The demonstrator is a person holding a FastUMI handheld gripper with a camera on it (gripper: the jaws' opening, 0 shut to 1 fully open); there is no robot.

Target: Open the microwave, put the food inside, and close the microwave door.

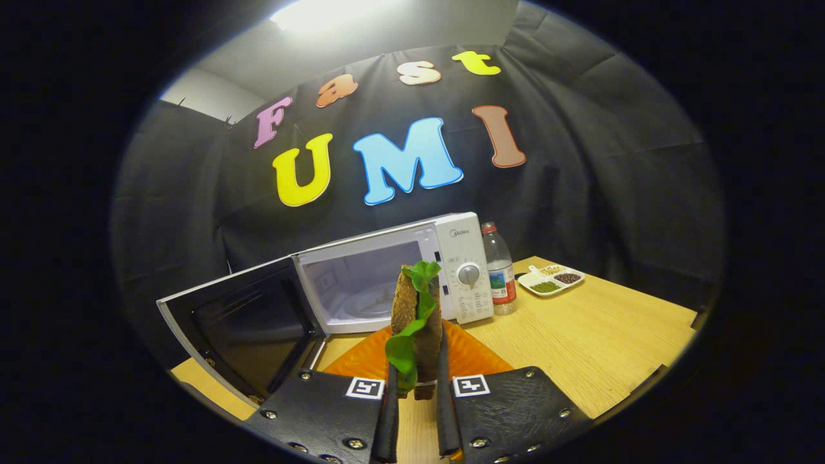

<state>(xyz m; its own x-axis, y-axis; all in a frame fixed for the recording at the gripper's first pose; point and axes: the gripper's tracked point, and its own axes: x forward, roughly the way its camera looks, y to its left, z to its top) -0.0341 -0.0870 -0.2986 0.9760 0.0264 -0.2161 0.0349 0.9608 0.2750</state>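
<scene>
While gripper (416,386) is closed on one sandwich (417,322), both fingers (389,412) pressed against its sides, sandwich held upright between them; green lettuce leaf (405,341) seen hanging out. One orange plate (361,357) seen just below and ahead of fingers, on wooden table (580,341). One white microwave (393,274) beyond fingers, door (245,322) swung open toward left, cavity exposed. One water bottle (500,270) just right of microwave. One divided dish (551,279) farther right, three compartments filled.

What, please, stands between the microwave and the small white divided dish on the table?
A clear water bottle stands between the microwave and dish, in the gripper view; the gripper holds the sandwich.
</scene>
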